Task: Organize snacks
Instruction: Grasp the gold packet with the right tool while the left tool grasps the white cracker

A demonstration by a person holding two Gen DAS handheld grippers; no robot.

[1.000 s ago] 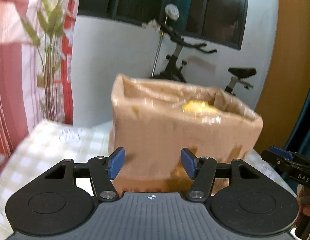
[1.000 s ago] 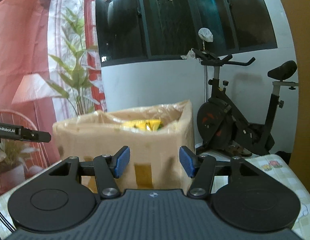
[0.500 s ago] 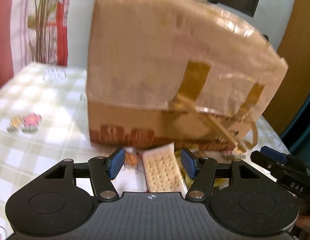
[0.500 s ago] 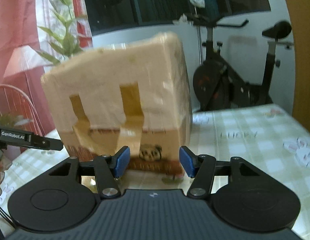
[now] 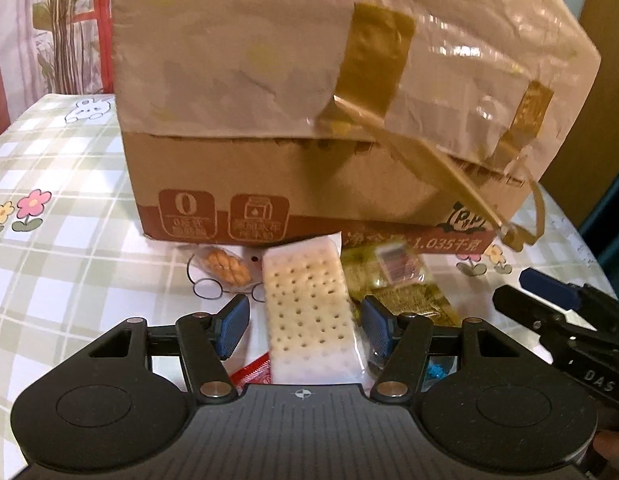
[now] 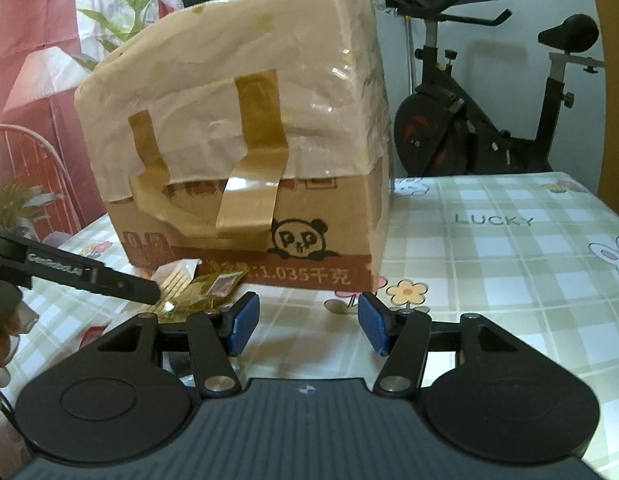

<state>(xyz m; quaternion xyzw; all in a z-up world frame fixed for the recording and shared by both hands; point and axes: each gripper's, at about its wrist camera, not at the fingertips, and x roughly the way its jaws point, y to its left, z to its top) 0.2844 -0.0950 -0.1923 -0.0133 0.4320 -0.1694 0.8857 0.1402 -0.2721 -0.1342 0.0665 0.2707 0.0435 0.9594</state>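
Note:
A tall cardboard box (image 5: 293, 168) lined with a taped plastic bag stands on the checked tablecloth; it also shows in the right wrist view (image 6: 249, 152). Snack packets lie in front of it. A clear-wrapped cracker pack (image 5: 309, 312) lies between the open fingers of my left gripper (image 5: 305, 326), untouched as far as I can see. A small twisted pastry packet (image 5: 227, 268) lies to its left, and a green-gold packet (image 5: 397, 284) to its right. A red packet (image 5: 255, 372) peeks out under the left gripper. My right gripper (image 6: 307, 322) is open and empty over bare cloth.
The table (image 6: 509, 264) has a checked cloth with flowers and rabbits. An exercise bike (image 6: 489, 120) stands behind it on the right, with a plant (image 6: 121, 28) and red curtain on the left. The right gripper's tip shows in the left wrist view (image 5: 557, 312).
Both grippers have dropped from box-top height to the table. The left gripper has come forward around the cracker pack. Both stayed open.

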